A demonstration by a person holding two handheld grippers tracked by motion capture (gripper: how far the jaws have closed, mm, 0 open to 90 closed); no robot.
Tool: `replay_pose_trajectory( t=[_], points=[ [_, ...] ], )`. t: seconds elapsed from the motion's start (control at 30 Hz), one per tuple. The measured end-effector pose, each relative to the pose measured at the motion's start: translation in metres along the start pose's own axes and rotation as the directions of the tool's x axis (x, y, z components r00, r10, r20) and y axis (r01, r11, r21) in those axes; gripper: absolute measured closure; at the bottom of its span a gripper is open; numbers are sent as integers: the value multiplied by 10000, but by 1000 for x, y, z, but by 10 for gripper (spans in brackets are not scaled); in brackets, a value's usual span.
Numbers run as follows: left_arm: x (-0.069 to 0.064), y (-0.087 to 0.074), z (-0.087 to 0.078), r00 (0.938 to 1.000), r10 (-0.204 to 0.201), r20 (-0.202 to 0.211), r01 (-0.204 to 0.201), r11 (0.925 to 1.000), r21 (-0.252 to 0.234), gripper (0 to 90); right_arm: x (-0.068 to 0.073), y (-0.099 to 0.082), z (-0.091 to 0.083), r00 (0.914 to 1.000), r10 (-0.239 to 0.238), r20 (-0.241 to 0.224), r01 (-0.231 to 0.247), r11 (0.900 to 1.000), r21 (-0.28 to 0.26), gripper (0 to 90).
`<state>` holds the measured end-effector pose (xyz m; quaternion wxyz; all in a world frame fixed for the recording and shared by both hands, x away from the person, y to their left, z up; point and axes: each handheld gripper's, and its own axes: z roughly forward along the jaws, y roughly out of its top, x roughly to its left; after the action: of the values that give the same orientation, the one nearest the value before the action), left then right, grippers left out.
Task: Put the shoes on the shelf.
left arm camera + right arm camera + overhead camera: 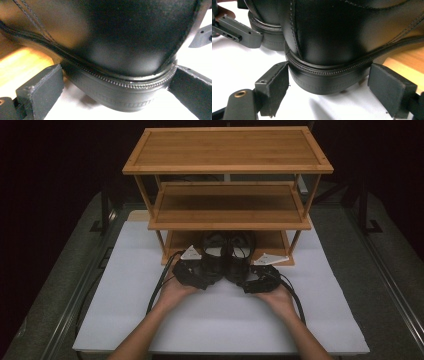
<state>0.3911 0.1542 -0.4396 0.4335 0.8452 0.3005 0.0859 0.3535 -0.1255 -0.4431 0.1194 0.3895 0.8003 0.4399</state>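
The left gripper [112, 82] straddles the heel of the left black leather shoe [120, 50]; the right pad seems to touch the welt, the left pad stands apart, so the jaws are released. The right gripper [327, 87] is also released around the heel of the right black leather shoe [342, 37]. Both shoes stand at twelve o'clock from the hands, toes under the bamboo rack [227, 167], heels on the white mat [220, 315]. I judge the leather smooth and slippery and the shoes rather heavy; the stiff heel counter above the ribbed sole is the best place to hold.
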Motion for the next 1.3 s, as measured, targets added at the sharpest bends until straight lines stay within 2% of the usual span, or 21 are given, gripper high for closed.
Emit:
replay_pose_trajectory(
  t=[0.17, 0.23, 0.37, 0.53, 0.63, 0.73, 0.87, 0.93, 1.0, 1.07, 1.13, 1.2, 1.3],
  points=[
    [9, 7, 7, 9997, -132, -209, 131, 9999, -49, 0, -7, 8, 8, 9998, 90, 166, -89, 9999, -57, 172],
    [13, 10, 9, 9994, -306, -164, 305, 9995, -96, 0, -9, 11, 9, 9997, 151, 165, -149, 9998, -107, 172],
    [18, 14, 15, 9991, -199, -375, 200, 9998, 32, 0, -15, 15, 14, 9996, 167, 232, -166, 9998, -68, 171],
    [26, 19, 23, 9982, -277, -533, 280, 9996, 43, 0, -22, 21, 23, 9989, 142, 452, -145, 9999, 64, 167],
    [27, 21, 27, 9967, -566, -589, 565, 9984, -35, 0, -28, 26, 26, 9985, 148, 531, -151, 9999, 60, 163],
    [32, 23, 33, 9955, -556, -772, 552, 9985, -69, 0, -32, 30, 30, 9973, 124, 729, -130, 9999, 79, 163],
    [35, 23, 42, 9944, -324, -1001, 346, 9992, 209, 0, -37, 31, 37, 9952, -46, 975, 12, 9994, 350, 163],
    [37, 21, 45, 9945, -588, -869, 601, 9981, 117, 0, -38, 29, 40, 9945, -73, 1041, 33, 9993, 384, 161],
    [36, 22, 44, 9929, -418, -1117, 435, 9990, 130, 0, -38, 30, 41, 9940, -89, 1089, 53, 9994, 329, 160],
    [38, 23, 47, 9946, -485, -921, 499, 9987, 119, 0, -39, 30, 42, 9937, -107, 1116, 69, 9994, 346, 160],
    [40, 25, 49, 9922, -510, -1136, 529, 9985, 141, 0, -40, 32, 43, 9929, -148, 1177, 105, 9993, 365, 160],
    [41, 26, 50, 9931, -499, -1063, 528, 9983, 243, 0, -43, 34, 44, 9911, -343, 1288, 303, 9990, 329, 160],
    [42, 26, 51, 9921, -619, -1093, 643, 9978, 183, 0, -46, 34, 46, 9924, -257, 1201, 216, 9991, 354, 160]
  ],
)
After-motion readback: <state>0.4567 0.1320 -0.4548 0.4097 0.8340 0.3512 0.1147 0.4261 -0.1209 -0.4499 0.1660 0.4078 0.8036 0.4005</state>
